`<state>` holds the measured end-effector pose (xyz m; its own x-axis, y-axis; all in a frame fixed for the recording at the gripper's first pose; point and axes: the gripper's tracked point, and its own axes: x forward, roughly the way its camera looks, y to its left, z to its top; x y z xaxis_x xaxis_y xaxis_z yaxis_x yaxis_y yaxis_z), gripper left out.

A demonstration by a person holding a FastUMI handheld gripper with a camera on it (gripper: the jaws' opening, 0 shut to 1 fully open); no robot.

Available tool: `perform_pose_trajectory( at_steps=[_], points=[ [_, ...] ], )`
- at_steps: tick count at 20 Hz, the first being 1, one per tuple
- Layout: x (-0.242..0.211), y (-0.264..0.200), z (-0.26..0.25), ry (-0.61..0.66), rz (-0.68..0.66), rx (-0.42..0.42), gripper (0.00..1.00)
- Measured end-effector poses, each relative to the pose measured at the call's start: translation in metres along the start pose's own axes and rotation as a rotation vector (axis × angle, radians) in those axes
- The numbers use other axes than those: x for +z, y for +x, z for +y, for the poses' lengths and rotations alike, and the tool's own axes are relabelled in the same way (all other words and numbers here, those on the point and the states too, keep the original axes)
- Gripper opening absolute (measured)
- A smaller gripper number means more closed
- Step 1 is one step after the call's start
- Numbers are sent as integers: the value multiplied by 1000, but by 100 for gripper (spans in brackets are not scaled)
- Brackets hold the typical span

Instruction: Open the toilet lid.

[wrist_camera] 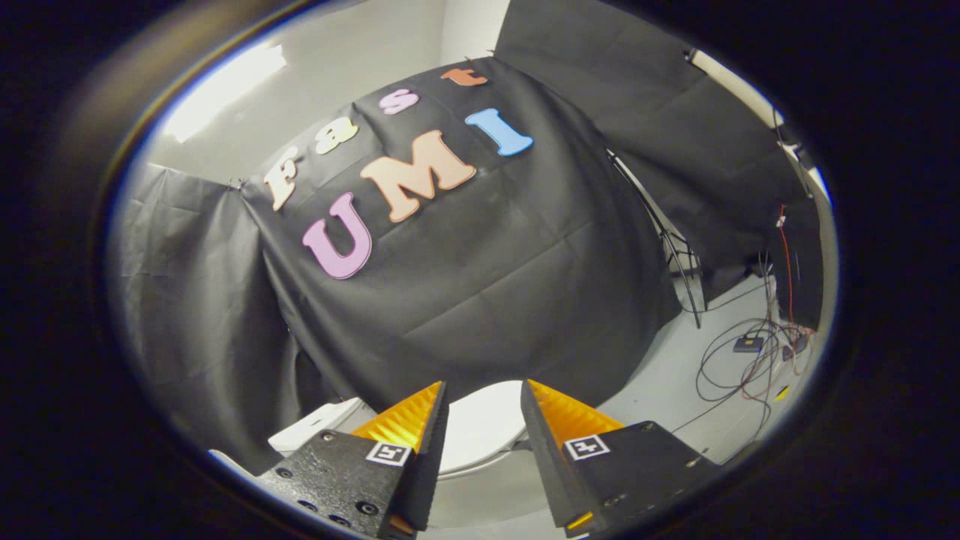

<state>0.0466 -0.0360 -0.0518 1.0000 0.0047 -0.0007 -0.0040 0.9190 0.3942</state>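
The biggest thing here is the black cloth wall (480, 285) of the booth, which hangs in folds behind the toilet (480, 435) and rises far above it. A 2nd panel of the same cloth (660, 112) stands to the right of the toilet, further back, and a grey-white room wall (300, 82) with a bright light patch shows above the cloth.

The floor (675, 390) is pale grey and spreads out to the right of the toilet. On it, well apart from the toilet, lies a tangle of thin cables (742, 367), black and red, with 1 small dark box (748, 343) among them. A thin black stand (679, 262) with spread legs is planted between the toilet and these cables, close to the cloth.

The toilet itself is white and sits at the foot of the cloth wall. Its lid (484, 427) is down, smooth and rounded, and I see it through the gap between the 2 fingers and just beyond their tips. A white boxy part (319, 424), maybe the tank or a side piece, shows to the left of the lid; I cannot tell which.

The gripper (484, 391) is held above the lid, with its 2 fingers spread apart and nothing between them. Neither finger touches the lid. Each finger carries 1 small square marker (586, 447) on its dark body.
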Motion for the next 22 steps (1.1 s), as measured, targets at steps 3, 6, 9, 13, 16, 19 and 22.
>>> perform_pose_trajectory(
  at_steps=[3,6,9,13,16,19,22],
  points=[
    [-12,18,-9,70,-8,-12,60],
    [-35,38,-23,155,32,-48,60],
    [-62,57,-35,282,79,-62,60],
    [-92,83,-44,451,80,-64,58],
    [-121,98,-57,542,101,-108,59],
    [-139,112,-64,611,104,-133,59],
    [-150,126,-69,665,108,-141,59]
  ],
)
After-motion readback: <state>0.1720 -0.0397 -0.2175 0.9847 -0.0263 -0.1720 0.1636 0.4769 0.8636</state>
